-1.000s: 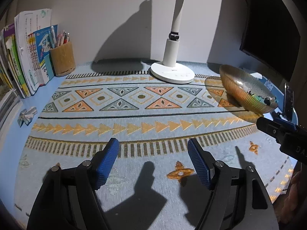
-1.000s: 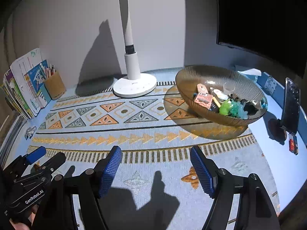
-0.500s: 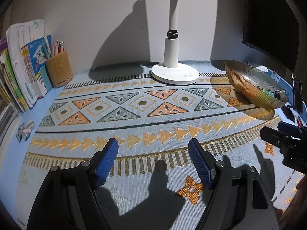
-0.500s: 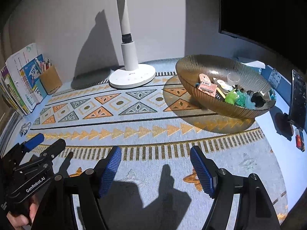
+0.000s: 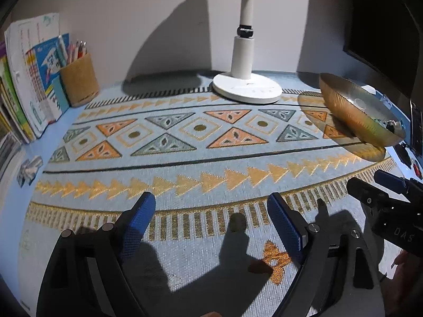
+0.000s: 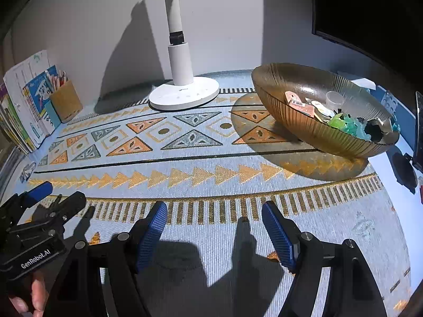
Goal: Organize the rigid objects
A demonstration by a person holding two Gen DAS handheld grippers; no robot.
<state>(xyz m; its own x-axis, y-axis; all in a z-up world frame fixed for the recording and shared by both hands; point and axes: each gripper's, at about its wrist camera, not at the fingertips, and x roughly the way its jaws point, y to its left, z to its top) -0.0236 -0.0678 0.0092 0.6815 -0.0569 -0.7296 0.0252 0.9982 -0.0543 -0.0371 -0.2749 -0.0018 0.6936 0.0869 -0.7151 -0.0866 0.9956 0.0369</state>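
Note:
A ribbed golden bowl [image 6: 304, 124] stands at the right of the patterned mat [image 6: 201, 158], holding several small items: an orange packet, a clear cup, green and blue pieces. In the left wrist view the bowl [image 5: 351, 116] shows at the far right. My left gripper [image 5: 210, 210] hovers over the mat's striped border with its jaws opening and nothing between them. My right gripper [image 6: 214, 218] is open over the same border, also with nothing between its blue pads. Each gripper appears in the other's view: the right gripper [image 5: 383, 192] at the right edge, the left gripper [image 6: 53, 200] at the left edge.
A white lamp base [image 6: 185, 95] stands at the back centre. A tan pen holder [image 5: 78, 82] and upright books [image 5: 29, 79] line the back left. A small crumpled wrapper [image 5: 29, 169] lies at the left. A dark monitor [image 6: 370, 13] and a phone on a stand [image 6: 417, 132] are at the right.
Both grippers have sunk lower and moved along the mat, so the bowl and lamp look closer. The left jaws stand slightly wider than before.

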